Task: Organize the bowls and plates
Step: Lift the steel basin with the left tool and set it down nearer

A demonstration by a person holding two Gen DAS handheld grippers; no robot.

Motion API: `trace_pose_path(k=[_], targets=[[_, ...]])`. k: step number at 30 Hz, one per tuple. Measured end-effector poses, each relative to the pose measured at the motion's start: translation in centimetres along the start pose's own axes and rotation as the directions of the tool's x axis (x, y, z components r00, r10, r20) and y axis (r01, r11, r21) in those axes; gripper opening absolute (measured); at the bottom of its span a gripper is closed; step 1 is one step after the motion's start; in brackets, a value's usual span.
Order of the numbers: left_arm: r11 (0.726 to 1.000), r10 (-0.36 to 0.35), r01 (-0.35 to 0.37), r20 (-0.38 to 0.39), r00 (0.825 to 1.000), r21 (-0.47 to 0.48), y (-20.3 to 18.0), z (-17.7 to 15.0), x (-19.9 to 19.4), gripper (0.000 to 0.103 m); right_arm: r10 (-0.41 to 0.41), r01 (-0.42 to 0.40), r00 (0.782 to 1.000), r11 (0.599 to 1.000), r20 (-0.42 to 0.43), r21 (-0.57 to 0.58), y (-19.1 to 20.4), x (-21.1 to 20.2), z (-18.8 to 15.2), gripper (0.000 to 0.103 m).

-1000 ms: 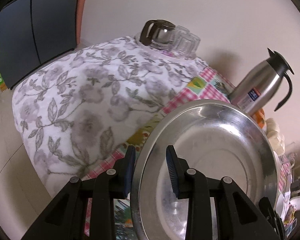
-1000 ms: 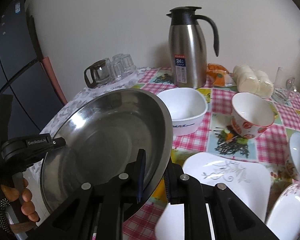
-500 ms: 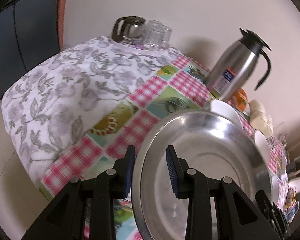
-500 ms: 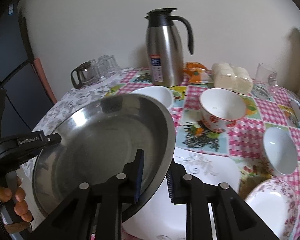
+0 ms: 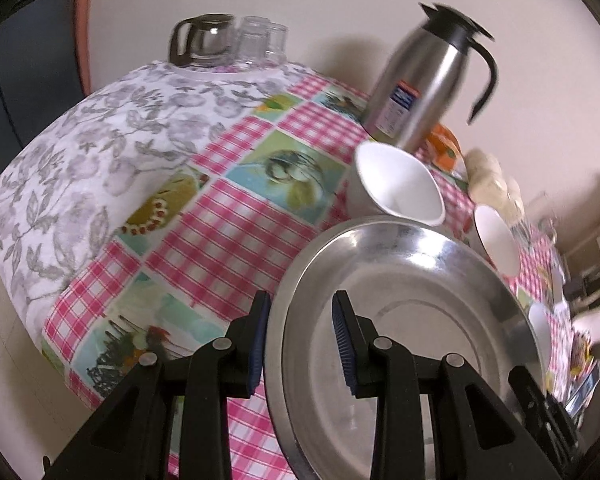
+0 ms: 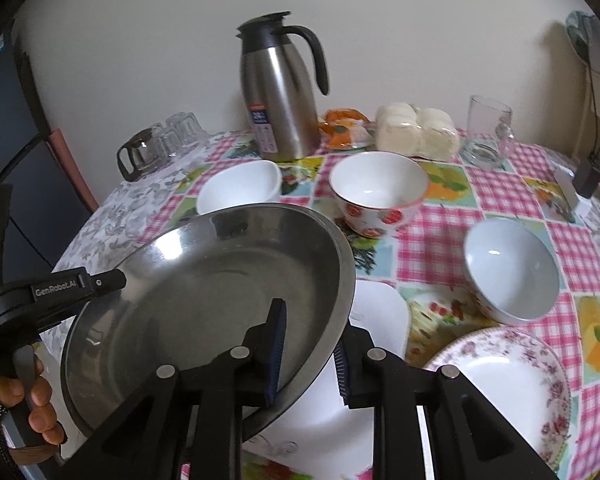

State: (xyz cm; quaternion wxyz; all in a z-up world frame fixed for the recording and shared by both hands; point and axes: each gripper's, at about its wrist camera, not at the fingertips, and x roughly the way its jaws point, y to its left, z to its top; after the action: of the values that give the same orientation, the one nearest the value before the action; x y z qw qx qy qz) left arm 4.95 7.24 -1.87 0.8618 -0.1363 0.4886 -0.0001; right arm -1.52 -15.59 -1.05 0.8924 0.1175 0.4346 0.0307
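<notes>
Both claws, left claw (image 5: 300,340) and right claw (image 6: 308,348), pinch opposite rims of the steel plate (image 6: 204,300); it's stiff, light, slippery, so grip rims firmly.

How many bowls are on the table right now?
3: a plain white bowl by the steel jug, a strawberry bowl mid-table, a pale blue bowl further right. The steel plate may hide more.

steel plate (image 6: 204,280) silver | tablecloth (image 5: 228,216) pink check | bowl (image 6: 378,190) white w/ red fruit | plate (image 6: 512,384) pink floral rim
</notes>
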Motion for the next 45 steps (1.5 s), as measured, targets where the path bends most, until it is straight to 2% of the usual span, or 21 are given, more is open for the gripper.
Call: trace_pose_path(k=[11,19,31,42,43,45], targets=[[0.989,-0.019,0.037,-0.119,0.993,0.146,-4.1,-2.3,2.0,0.033,-0.079,0.082,0.994,0.996,-0.078,0.036,-4.5,0.2,-1.1,0.023],[0.983,-0.015,0.051,-0.202,0.979,0.175,-5.0,-3.2,3.4,0.033,-0.093,0.108,0.984,0.99,-0.153,0.087,-6.6,0.7,-1.8,0.023],[0.987,-0.026,0.057,-0.197,0.98,0.152,-4.5,-3.0,3.4,0.033,-0.118,0.137,0.96,0.989,-0.254,0.057,-6.4,2.5,-2.7,0.023],[0.987,-0.028,0.055,-0.183,0.983,0.148,-4.4,-2.9,3.2,0.034,-0.126,0.147,0.958,0.987,-0.256,0.063,-6.4,2.4,-2.7,0.024],[0.987,-0.022,0.05,-0.179,0.984,0.152,-4.5,-2.9,3.2,0.034,-0.129,0.149,0.959,0.987,-0.253,0.062,-6.4,2.4,-2.6,0.025],[0.987,-0.011,0.039,-0.174,0.985,0.158,-4.5,-2.9,3.2,0.047,-0.126,0.146,0.96,0.987,-0.249,0.064,-6.4,2.3,-2.5,0.04]])
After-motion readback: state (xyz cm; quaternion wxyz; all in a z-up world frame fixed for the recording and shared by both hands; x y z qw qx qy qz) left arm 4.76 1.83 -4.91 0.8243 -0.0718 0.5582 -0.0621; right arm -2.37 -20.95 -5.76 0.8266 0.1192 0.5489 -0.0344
